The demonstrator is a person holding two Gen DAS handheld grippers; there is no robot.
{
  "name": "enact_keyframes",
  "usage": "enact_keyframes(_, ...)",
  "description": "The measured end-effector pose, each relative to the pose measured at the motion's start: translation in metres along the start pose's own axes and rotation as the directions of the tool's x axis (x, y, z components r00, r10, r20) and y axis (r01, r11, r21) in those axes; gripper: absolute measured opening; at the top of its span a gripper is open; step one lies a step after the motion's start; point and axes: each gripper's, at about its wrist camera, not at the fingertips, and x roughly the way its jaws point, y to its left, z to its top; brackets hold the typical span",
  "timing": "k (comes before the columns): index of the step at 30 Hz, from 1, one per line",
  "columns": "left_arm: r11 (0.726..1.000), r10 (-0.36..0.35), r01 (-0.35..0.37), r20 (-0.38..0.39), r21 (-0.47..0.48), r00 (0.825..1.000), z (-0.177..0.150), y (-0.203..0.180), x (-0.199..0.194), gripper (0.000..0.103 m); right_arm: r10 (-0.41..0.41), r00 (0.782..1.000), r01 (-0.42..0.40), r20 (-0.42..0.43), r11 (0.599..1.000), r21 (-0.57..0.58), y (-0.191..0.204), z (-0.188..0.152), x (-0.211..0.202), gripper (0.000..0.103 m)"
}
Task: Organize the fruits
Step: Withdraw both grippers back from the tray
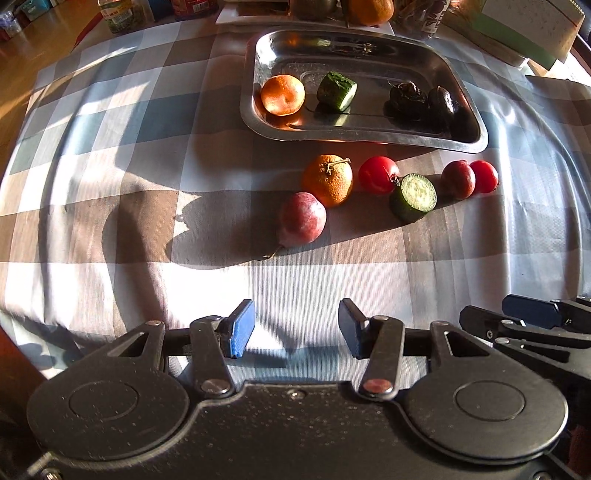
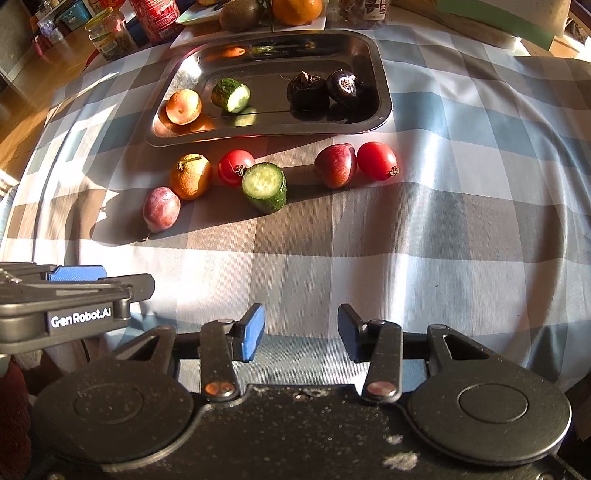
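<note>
Left gripper (image 1: 296, 328): black two-finger tongs with blue pads, jaws parted and empty, hanging over bare cloth near the table's front edge
Right gripper (image 2: 301, 332): same black build, blue pads parted, nothing between them, just beside the left one and to its right
Shiny rectangular steel tray (image 2: 384, 92): far side of the checked blue, grey and white tablecloth (image 2: 443, 229)
In the tray: small smooth orange fruit (image 2: 183, 107) at the left end, a short green cucumber piece (image 2: 231, 95) beside it, two dark, almost black water chestnuts (image 2: 308, 91) at the right end
Row on the cloth, just near of the tray, left to right: dusty red plum (image 2: 161, 209), rough-skinned mandarin with a stem (image 2: 191, 176), round red tomato (image 2: 235, 167) touching a thick cucumber slice with its pale cut face up (image 2: 264, 187), then, apart from these, a second reddish plum (image 2: 335, 165) touching an oval red tomato (image 2: 376, 160)
Far edge of table: white plate with a kiwi (image 2: 240, 14) and a large orange (image 2: 295, 9), jars (image 2: 109, 35) to the left
</note>
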Motion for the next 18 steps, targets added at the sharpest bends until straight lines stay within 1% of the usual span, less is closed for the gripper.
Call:
enact_keyframes(2,1.0,0.006,-0.006,0.005,-0.012,1.0,0.002,0.002,0.0,0.057,0.014,1.0,-0.014,-0.003,1.0,0.02,-0.003,0.002,0.0,0.047)
enact_keyframes(7,0.999,0.022,-0.022,0.01,-0.027,1.0,0.004,0.005,0.003,0.057,0.018,1.0,-0.018,-0.006,0.999,0.031,-0.004,0.004,0.001,0.047)
enact_keyframes(10,0.999,0.02,-0.019,0.008,-0.045,1.0,0.007,0.008,0.005,0.057,0.021,1.0,-0.021,-0.015,0.999,0.04,-0.006,0.005,0.003,0.047)
enact_keyframes(18,0.996,0.036,-0.033,0.032,-0.087,0.999,0.014,0.015,0.006,0.057,0.058,0.998,-0.056,-0.02,0.997,0.061,-0.007,0.009,0.003,0.047)
